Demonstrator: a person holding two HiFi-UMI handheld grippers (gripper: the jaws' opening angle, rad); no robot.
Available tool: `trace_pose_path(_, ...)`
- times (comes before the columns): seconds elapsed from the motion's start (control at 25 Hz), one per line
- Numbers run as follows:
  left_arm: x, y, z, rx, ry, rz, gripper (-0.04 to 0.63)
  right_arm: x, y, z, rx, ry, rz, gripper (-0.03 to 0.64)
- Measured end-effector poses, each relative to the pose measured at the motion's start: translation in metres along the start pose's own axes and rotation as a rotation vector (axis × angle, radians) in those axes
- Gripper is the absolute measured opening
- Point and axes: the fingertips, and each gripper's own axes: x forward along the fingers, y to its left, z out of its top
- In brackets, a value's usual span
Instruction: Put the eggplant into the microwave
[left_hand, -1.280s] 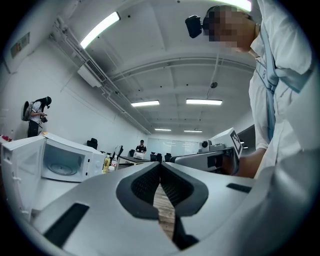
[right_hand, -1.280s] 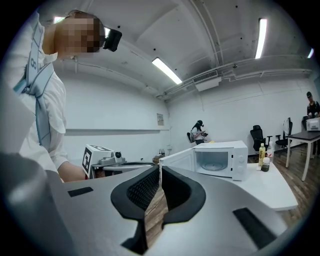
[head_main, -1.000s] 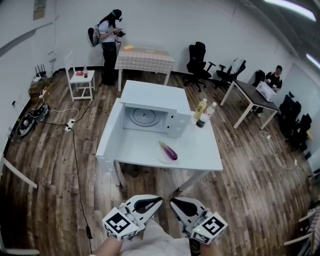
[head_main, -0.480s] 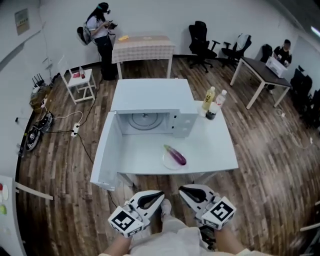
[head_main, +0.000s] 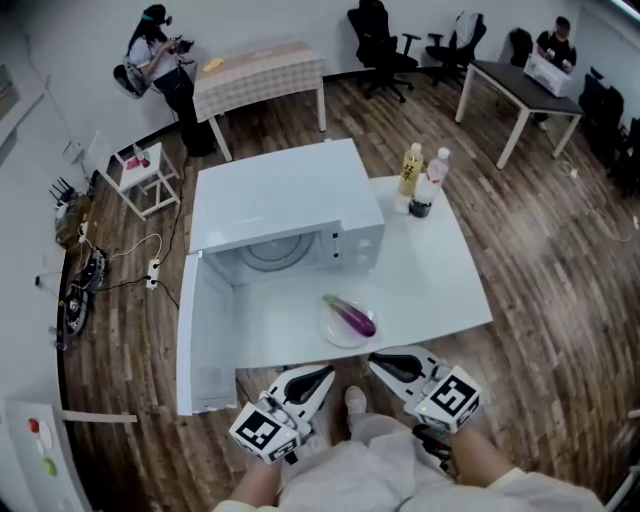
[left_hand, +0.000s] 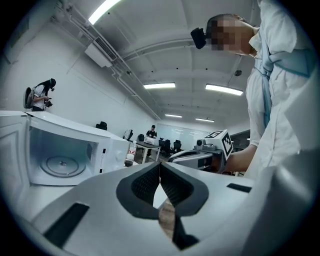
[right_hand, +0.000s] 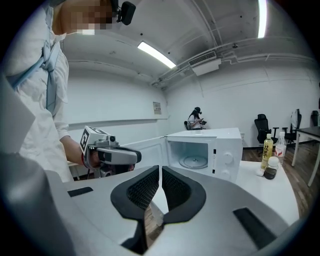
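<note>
Both my tools share one build. Left white moulded-plastic tool (head_main: 322, 376): black cross-hatched pads (left_hand: 145, 185), white cube with black square markers (head_main: 260, 432) at the rear. Right white moulded-plastic tool (head_main: 380, 364): same pads, same marker cube (head_main: 455, 396). I note the wearer's white long-sleeved garment (head_main: 340, 470), pale blue neck strap (left_hand: 267, 100) and small black head camera (left_hand: 199, 37).

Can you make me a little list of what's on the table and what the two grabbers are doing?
eggplant: purple, lying on plate
plate: white, near table's front edge
microwave: on table, door open, turntable showing
bottles: right of microwave
left gripper: jaws shut, empty, before the table
right gripper: jaws shut, empty, before the table
</note>
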Motion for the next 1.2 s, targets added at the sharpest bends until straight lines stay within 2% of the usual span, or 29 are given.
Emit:
trace_pose_path(0.36,0.042,0.034,0.010,-0.006,0.020,-0.002,0.003,0.025,-0.054,-0.003,-0.009,0.042,0.026,0.040)
trace_pose_path(0.56,0.052,0.052,0.002,-0.020,0.028,0.028,0.003,0.047,-0.077,-0.035,0.003,0.125,0.030,0.040)
trace_pose_path(0.8,0.056,0.058,-0.013,-0.065,0.064,0.024,0.003,0.060,-0.091,-0.067,0.037,0.190,0.002,0.043)
trace_pose_path(0.84,0.056,0.059,-0.015,-0.072,0.068,0.018,0.003,0.062,-0.093,-0.071,0.042,0.203,-0.004,0.056)
trace_pose_path(0.92,0.057,0.063,-0.018,-0.084,0.075,0.012,0.003,0.065,-0.096,-0.080,0.056,0.228,-0.014,0.125)
trace_pose_path(1.2,0.070,0.087,-0.025,-0.116,0.057,0.021,0.003,0.077,-0.107,-0.112,0.080,0.294,-0.034,0.178)
